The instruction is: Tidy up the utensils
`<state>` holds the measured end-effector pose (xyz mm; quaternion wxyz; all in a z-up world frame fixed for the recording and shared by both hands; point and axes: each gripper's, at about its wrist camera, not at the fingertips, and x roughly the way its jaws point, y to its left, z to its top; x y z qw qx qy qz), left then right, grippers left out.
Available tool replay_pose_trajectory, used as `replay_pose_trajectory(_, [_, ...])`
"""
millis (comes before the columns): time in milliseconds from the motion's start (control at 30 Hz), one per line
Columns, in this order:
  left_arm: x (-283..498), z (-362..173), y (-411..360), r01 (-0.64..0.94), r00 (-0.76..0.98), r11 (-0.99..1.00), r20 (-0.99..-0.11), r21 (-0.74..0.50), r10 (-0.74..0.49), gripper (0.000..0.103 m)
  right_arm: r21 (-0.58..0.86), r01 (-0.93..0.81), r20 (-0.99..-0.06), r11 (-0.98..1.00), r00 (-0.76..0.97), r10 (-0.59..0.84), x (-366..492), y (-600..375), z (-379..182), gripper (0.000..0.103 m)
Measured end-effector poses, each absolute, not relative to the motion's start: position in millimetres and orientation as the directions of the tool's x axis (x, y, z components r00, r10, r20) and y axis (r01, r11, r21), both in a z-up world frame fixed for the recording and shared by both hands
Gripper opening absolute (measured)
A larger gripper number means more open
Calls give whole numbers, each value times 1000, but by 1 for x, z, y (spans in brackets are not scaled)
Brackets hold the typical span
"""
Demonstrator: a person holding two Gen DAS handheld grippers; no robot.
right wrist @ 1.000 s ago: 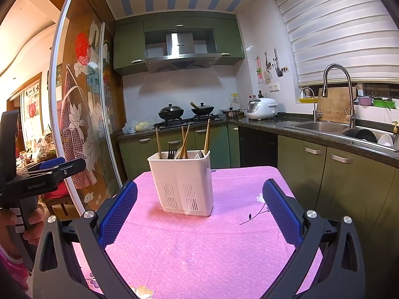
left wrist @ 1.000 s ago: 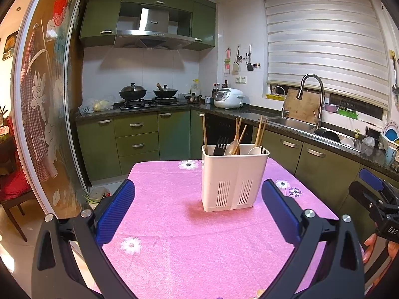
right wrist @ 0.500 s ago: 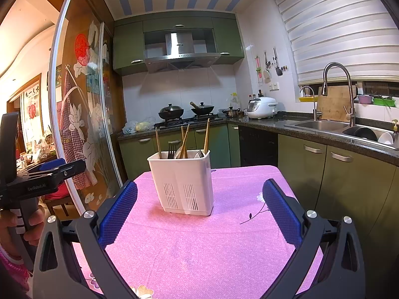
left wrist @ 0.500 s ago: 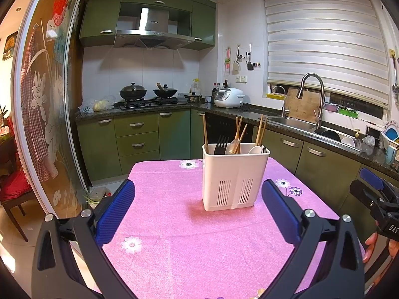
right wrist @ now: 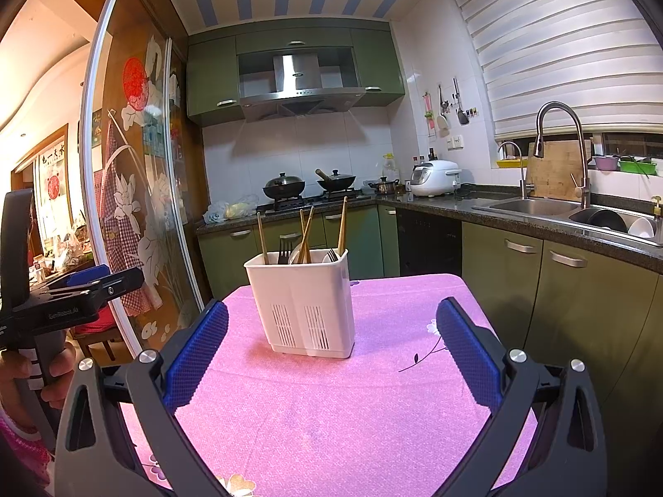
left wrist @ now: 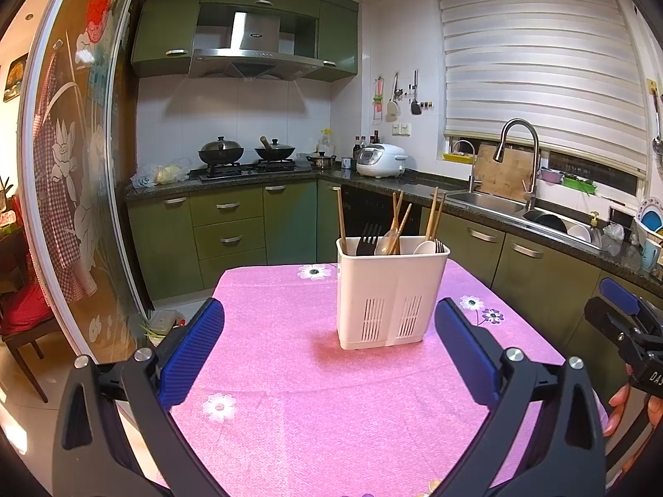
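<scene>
A white utensil caddy stands upright on the pink tablecloth. Wooden chopsticks, a black fork and spoons stick out of its top. My left gripper is open, held back from the caddy with nothing between its blue pads. My right gripper is also open and empty, short of the caddy. Each gripper shows at the edge of the other's view: the right gripper and the left gripper.
Green kitchen cabinets and a dark counter run behind and to the right of the table, with a sink and faucet, a rice cooker and two woks. A glass sliding door stands left. A hand holds the left gripper's handle.
</scene>
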<state>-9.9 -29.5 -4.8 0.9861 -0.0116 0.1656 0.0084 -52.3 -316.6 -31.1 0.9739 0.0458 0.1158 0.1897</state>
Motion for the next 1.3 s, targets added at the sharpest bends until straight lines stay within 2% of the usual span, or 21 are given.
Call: replay_pose_trajectory(1300, [-4, -5, -14, -18, 935, 999, -354, -28, 7, 97, 138, -353, -210, 925, 903, 376, -51, -317, -32, 99])
